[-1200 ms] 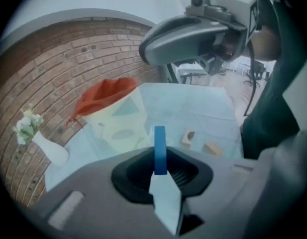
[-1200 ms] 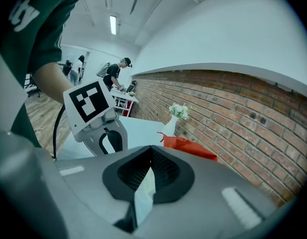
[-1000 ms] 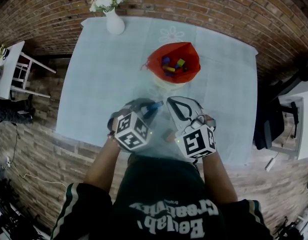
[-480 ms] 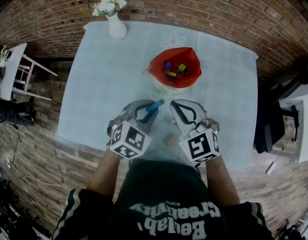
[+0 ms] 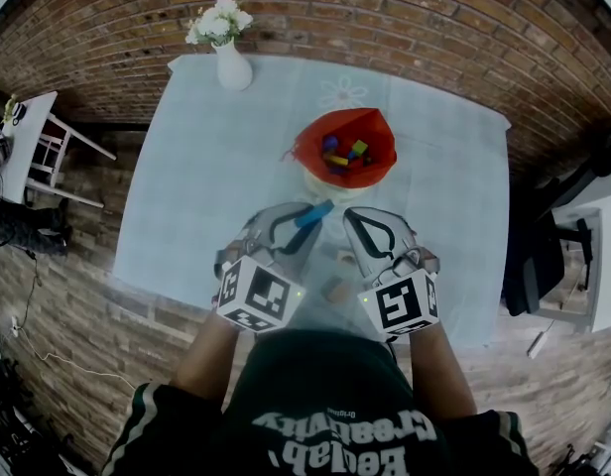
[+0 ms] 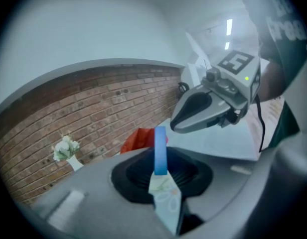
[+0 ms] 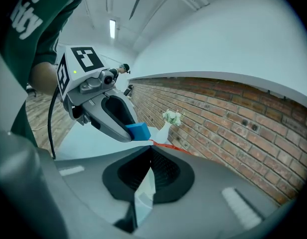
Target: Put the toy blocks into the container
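a flat blue toy block is pinched by its near end in the left tool, held clear of the cloth and pointing toward the round red soft-walled container. the block stops short of the container's near rim. several coloured blocks already lie inside the container. the right tool hangs just beside the left one, its jaws drawn together on nothing. between the two tools, close to the near edge, a small tan wooden block lies on the cloth.

the counter wears a pale blue cloth. its left half is open, and there is open cloth between the tools and the container. a white vase of white flowers stands at the far left corner, well apart from everything else. the far edge runs along a brick wall. a white chair stands off the left side and a dark chair off the right.

the left gripper view shows the blue block edge-on between its jaws, with the red container behind it. the right gripper view shows the block's broad face, and its own jaw tips meeting. only the head view shows the container's contents and the tan block.
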Demonstrator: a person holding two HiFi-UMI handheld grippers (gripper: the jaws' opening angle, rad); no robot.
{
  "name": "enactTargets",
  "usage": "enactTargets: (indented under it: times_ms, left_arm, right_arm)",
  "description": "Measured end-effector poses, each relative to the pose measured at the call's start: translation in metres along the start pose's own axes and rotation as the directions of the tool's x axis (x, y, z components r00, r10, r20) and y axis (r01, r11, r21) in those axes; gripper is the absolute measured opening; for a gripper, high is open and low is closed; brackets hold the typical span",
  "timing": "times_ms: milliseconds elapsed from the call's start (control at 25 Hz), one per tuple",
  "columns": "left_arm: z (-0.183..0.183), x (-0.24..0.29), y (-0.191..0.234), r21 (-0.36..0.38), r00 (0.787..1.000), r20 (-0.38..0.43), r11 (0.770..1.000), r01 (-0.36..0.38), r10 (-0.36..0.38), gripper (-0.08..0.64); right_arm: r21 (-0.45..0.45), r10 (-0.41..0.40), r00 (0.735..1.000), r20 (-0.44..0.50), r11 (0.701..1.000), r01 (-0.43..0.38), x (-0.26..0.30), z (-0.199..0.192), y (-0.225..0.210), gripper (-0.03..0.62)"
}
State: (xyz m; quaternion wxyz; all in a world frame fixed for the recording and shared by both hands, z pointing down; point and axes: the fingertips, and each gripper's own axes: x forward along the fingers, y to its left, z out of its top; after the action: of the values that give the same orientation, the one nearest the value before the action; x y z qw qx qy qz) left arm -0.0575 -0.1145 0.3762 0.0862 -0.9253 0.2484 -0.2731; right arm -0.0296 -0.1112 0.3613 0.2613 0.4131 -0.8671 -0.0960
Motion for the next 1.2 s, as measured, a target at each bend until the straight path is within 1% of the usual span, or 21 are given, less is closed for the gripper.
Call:
enactTargets:
  times_ms: [360,720,920,1200]
  left_arm:
    - [0.009,0.012,0.001,0.008,1.000,0.003,1.000,0.001,-0.001,0.074]
    - [0.030,0.047,0.020,0.043,1.000,0.014,0.999,-0.007,0.006,0.074]
    - [0.031,0.077,0.032,0.073,1.000,-0.014,0.997,0.004,-0.003,0.074]
    - [0.018,0.118,0.042,0.074,0.998,-0.058,0.997,0.019,-0.015,0.074]
  right_arm:
    - [-0.010,-0.020,1.000,-0.002,1.000,0.020,-0.001,-0.003,-0.010,0.006]
    - [-0.010,-0.053,0.998,0.020,0.999,0.053,0.001,-0.004,-0.040,0.006]
    - [-0.004,-0.071,0.997,0.015,0.997,0.071,0.000,-0.009,-0.058,0.006]
    - [0.004,-0.081,0.997,0.014,0.997,0.081,0.002,-0.015,-0.073,0.006]
